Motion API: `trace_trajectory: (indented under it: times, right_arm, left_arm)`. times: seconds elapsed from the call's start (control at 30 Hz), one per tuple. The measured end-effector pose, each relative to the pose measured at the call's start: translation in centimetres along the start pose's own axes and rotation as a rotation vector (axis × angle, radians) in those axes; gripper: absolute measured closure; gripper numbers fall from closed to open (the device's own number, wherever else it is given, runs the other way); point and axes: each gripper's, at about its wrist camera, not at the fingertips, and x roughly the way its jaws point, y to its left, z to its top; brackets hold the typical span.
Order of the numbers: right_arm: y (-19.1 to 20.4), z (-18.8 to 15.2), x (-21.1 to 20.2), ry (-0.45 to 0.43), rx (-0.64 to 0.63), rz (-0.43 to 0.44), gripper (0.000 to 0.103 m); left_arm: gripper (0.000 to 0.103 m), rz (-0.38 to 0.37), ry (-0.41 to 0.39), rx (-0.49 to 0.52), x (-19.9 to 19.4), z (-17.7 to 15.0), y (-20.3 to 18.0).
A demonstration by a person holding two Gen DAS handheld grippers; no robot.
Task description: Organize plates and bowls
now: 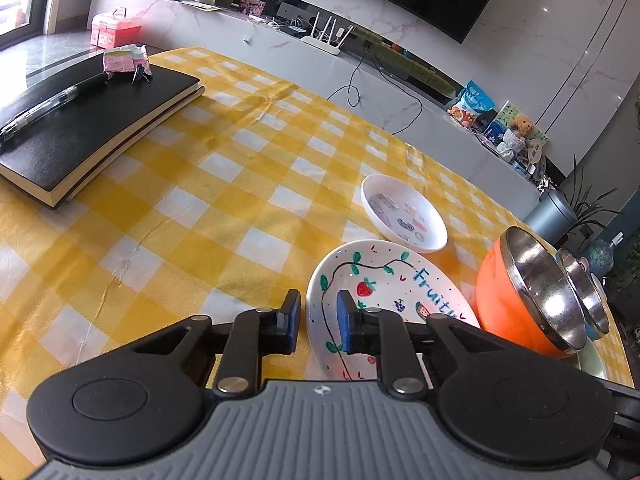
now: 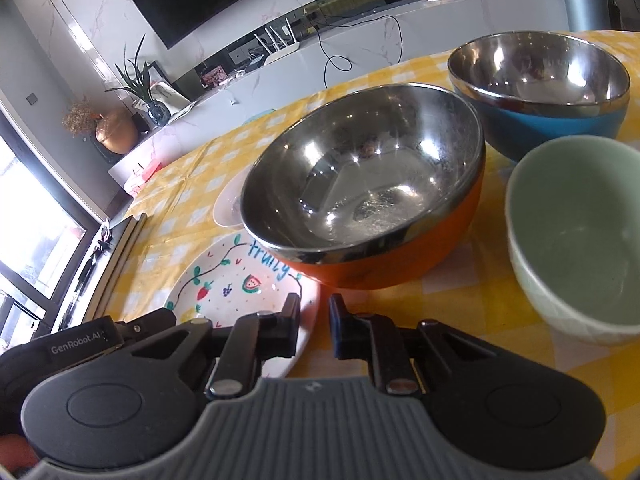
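Note:
A white plate (image 1: 400, 292) painted with fruit and the word "Fruity" lies on the yellow checked cloth. My left gripper (image 1: 319, 316) is shut on its left rim, one pad outside and one over the plate. In the right wrist view my right gripper (image 2: 315, 316) is shut on the right rim of the same plate (image 2: 240, 292). An orange bowl (image 2: 360, 184) with a steel inside stands against the plate's far right edge; I cannot tell whether it rests on the plate. A small white dish (image 1: 404, 212) lies just beyond.
A blue steel bowl (image 2: 560, 120) and a pale green bowl (image 2: 580, 240) stand to the right of the orange one. Black notebooks (image 1: 88, 128) with a pen (image 1: 44, 108) and a pink packet (image 1: 120, 60) lie at the far left. The table's far edge faces a TV cabinet.

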Motion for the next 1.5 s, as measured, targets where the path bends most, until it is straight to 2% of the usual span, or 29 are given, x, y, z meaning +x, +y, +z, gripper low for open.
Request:
trace_trajectory:
  times: [0.17, 0.7, 1.03, 1.5]
  right_arm:
    - [0.1, -0.1, 0.3, -0.009, 0.004, 0.007, 0.093]
    - [2.1, -0.3, -1.0, -0.007, 0.009, 0.072, 0.095]
    - [1.7, -1.3, -4.9, -0.023, -0.004, 0.067, 0.095]
    - [-2.3, -4.4, -11.3, -0.038, 0.021, 0.022, 0.095]
  left_arm:
    - [0.090, 0.006, -0.010, 0.005, 0.0, 0.0, -0.1]
    - [0.090, 0.017, -0.057, -0.023, -3.6, 0.2, 1.1]
    - [0.090, -0.009, -0.056, 0.011, -7.1, -1.2, -0.7]
    - [0.090, -0.041, -0.004, 0.080, -9.4, -5.3, -4.5]
